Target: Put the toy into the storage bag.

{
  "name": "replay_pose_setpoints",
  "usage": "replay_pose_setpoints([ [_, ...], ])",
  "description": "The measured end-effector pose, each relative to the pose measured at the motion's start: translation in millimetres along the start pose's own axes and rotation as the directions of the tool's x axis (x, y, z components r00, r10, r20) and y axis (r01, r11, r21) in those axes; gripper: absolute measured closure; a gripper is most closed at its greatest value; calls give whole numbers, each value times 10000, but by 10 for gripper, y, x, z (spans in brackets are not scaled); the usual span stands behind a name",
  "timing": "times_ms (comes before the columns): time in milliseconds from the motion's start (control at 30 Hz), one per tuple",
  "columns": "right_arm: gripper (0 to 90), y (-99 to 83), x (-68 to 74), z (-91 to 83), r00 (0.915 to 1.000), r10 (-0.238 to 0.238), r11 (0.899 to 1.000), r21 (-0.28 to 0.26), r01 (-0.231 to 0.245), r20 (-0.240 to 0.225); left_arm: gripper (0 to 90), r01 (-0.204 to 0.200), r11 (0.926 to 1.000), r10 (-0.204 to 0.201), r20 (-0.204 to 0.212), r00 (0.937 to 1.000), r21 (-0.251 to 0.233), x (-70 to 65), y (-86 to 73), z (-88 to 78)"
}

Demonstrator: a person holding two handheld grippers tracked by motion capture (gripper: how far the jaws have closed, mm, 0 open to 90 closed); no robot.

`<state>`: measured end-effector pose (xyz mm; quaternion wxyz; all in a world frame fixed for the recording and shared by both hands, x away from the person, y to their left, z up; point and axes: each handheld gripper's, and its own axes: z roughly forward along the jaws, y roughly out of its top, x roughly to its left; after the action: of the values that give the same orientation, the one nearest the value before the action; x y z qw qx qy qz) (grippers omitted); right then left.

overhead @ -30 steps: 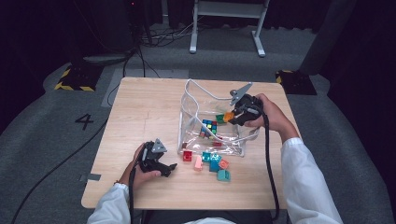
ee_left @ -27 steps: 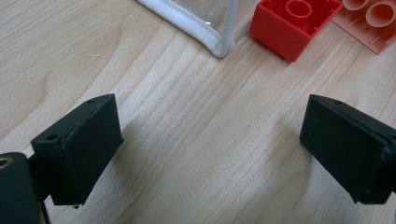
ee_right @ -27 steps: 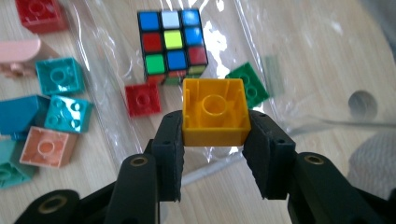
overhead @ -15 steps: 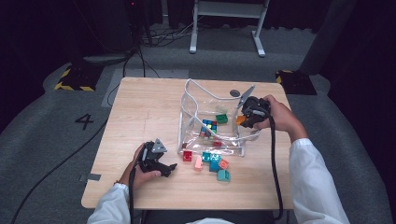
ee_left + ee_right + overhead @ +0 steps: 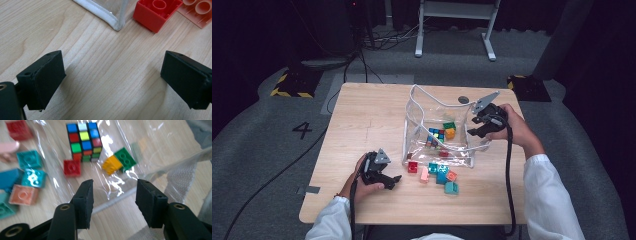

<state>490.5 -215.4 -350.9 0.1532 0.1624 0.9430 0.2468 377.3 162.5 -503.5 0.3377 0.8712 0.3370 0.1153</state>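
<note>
My right gripper (image 5: pixel 477 125) hangs at the right-hand wall of the clear plastic bag (image 5: pixel 422 107). Its flat, matte black jaws have just been opening and now stand parted, with nothing clamped; in the right gripper view only the glossy, crinkled film and its white piped edge lie past the pads (image 5: pixel 85 195).

Inside the bag, seen through the film, sit a stickered puzzle cube (image 5: pixel 84 141) with black edges, a small square red brick (image 5: pixel 72 167), and a yellow-orange brick (image 5: pixel 112 164) touching a studded green brick (image 5: pixel 125 157). A woven grey strap (image 5: pixel 182 176) runs along the bag's edge.

Outside the bag, just before its near edge, lies a loose cluster of moulded bricks on the pale, fine-grained wooden table (image 5: pixel 362 120): teal bricks (image 5: pixel 441 172), a pink brick (image 5: pixel 424 173) and a red brick (image 5: pixel 412 166).

My left gripper (image 5: pixel 387 180) rests low on the table near its front edge, jaws spread wide and empty, bare wood between them. In the left gripper view the hollow underside of the red brick and the bag's white corner seam (image 5: pixel 110 18) lie just ahead.
</note>
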Motion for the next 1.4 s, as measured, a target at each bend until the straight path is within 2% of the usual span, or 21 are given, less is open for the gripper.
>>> replay_pose_setpoints([
  [100, 433, -27, 30, -93, 9997, 240, 9969, -747, -243, -49, 55, 3, 10000, -3, 3, 10000, 1, 0, 0, 0],
  [133, 417, -28, 56, -123, 9989, 460, 9947, -923, -459, -6, 55, -2, 10000, 2, 0, 10000, 3, 0, 0, 0],
  [200, 396, -40, 96, -200, 9987, 507, 9859, -1600, -483, 109, 55, 6, 10000, -6, -9, 10000, -1, 0, 0, 0],
  [233, 391, -50, 120, -240, 9974, 708, 9804, -1853, -670, 140, 55, -1, 10000, 1, 1, 10000, 1, 0, 0, 0],
  [333, 362, -100, 176, -352, 9964, 788, 9666, -2471, -685, 321, 55, -2, 10000, 2, 1, 10000, 3, 0, 0, 0],
  [633, 311, -304, 322, -580, 9883, 1344, 9377, -3317, -1034, 719, 54, 4, 10000, -4, 7, 10000, 6, 1, 0, 0],
  [667, 310, -338, 333, -606, 9867, 1454, 9327, -3427, -1123, 724, 55, 0, 10000, 0, 3, 10000, 4, 0, 0, 0],
  [733, 302, -418, 356, -660, 9816, 1774, 9157, -3772, -1384, 706, 54, 2, 10000, -2, 2, 10000, 6, 0, 0, 0],
  [800, 298, -490, 370, -701, 9798, 1860, 9079, -3940, -1427, 738, 55, -1, 10000, 1, 3, 10000, 4, 0, 0, 0],
  [900, 296, -603, 402, -749, 9721, 2177, 8917, -4227, -1619, 870, 55, 4, 10000, -4, 0, 10000, 8, 0, 0, -1],
  [1067, 293, -790, 475, -780, 9697, 2251, 8845, -4374, -1624, 951, 55, 0, 10000, 0, 3, 10000, 7, 0, 0, -1],
  [1133, 293, -883, 518, -770, 9661, 2389, 8755, -4521, -1707, 979, 54, 4, 10000, -4, 5, 10000, 4, 0, 0, 0],
  [1200, 292, -977, 563, -734, 9675, 2372, 8699, -4625, -1716, 871, 55, 5, 10000, -5, 2, 10000, 7, 0, 0, -1],
  [1267, 289, -1040, 604, -693, 9672, 2367, 8771, -4486, -1716, 927, 55, 3, 10000, -3, 1, 10000, 2, 0, 0, 0],
  [1333, 289, -1105, 644, -630, 9663, 2413, 8799, -4402, -1790, 894, 55, 11, 10000, -11, -2, 10000, 11, -1, 0, -1],
  [1400, 292, -1150, 680, -563, 9671, 2334, 8905, -4218, -1707, 1014, 55, 0, 10000, 0, 3, 10000, 5, 0, 0, 0],
])
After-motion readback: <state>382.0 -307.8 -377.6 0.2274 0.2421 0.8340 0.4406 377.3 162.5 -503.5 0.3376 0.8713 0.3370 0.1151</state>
